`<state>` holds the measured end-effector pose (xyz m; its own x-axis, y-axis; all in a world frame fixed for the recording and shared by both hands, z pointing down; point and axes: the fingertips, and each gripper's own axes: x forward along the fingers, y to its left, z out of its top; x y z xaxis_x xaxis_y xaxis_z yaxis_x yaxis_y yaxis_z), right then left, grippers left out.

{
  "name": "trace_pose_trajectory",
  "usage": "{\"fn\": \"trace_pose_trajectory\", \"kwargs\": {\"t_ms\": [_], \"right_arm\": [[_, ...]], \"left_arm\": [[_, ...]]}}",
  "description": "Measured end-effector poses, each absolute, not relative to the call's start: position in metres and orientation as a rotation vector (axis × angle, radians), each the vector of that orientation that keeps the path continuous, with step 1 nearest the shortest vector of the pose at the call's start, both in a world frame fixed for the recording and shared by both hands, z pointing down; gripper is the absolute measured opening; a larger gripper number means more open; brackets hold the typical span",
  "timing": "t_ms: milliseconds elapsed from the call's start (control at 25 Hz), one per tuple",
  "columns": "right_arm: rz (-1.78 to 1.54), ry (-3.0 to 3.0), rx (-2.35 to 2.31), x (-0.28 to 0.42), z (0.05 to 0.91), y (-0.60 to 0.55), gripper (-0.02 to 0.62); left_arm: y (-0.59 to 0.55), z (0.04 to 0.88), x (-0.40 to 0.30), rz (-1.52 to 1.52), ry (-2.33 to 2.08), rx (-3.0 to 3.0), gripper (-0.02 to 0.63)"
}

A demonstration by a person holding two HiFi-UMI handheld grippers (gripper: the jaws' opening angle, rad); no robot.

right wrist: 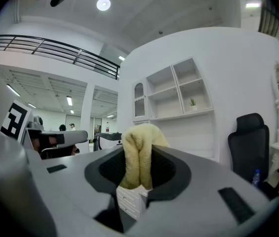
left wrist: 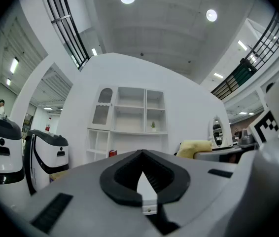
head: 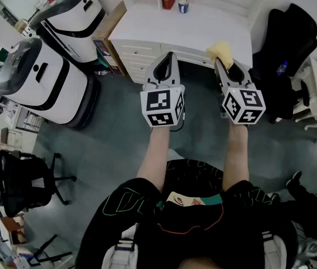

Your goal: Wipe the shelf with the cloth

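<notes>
Approach stage: your right gripper [head: 225, 66] clamps the yellow cloth [head: 219, 50]; your left gripper [head: 168, 58] is closed, empty. Next, carry the cloth to the shelf [right wrist: 171, 97]

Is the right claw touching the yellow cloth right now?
Touching. The right gripper view shows the yellow cloth folded and pinched between the two jaws of the right claw.

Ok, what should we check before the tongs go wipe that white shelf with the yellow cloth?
1. Cloth pinched in the right tongs: ok.
2. Left tongs shut, nothing in them: ok.
3. Cloth on the shelf: not ok, the shelf stands apart, ahead.
4. Shelf boards bare: not ok, a small plant stands on one.
5. Where the dust is: cannot tell.
</notes>
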<state>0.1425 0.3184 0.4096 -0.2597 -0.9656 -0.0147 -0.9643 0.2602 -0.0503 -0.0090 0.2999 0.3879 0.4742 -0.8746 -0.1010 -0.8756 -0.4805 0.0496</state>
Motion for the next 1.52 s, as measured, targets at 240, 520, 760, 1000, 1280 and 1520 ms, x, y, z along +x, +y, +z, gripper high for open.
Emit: {"fn": "trace_pose_trajectory", "kwargs": {"t_ms": [240,520,760,1000,1280,1520], "right_arm": [[-0.023,2.420,-1.893,0.152,0.401,0.317,0.115],[-0.059,2.401,-1.893,0.163,0.403,0.306,0.115],[-0.145,2.412,-1.898,0.157,0.425,0.292,0.115],[-0.159,2.308,-1.998,0.171,0.432,0.261,0.115],[-0.202,2.207,-2.109,0.192,0.451,0.203,0.117],[-0.269,2.247,-2.079,0.173,0.469,0.116,0.115]], "left_arm": [[0.300,0.380,-0.003,0.175,1.589,-2.673,-0.005],[0.293,0.379,0.000,0.158,1.608,-2.653,-0.005],[0.282,0.394,-0.014,0.112,1.659,-2.647,-0.005],[0.249,0.405,-0.018,0.112,1.667,-2.660,-0.005],[0.186,0.434,-0.012,0.084,1.663,-2.717,-0.005],[0.103,0.447,-0.039,0.054,1.747,-2.699,-0.005]]}}
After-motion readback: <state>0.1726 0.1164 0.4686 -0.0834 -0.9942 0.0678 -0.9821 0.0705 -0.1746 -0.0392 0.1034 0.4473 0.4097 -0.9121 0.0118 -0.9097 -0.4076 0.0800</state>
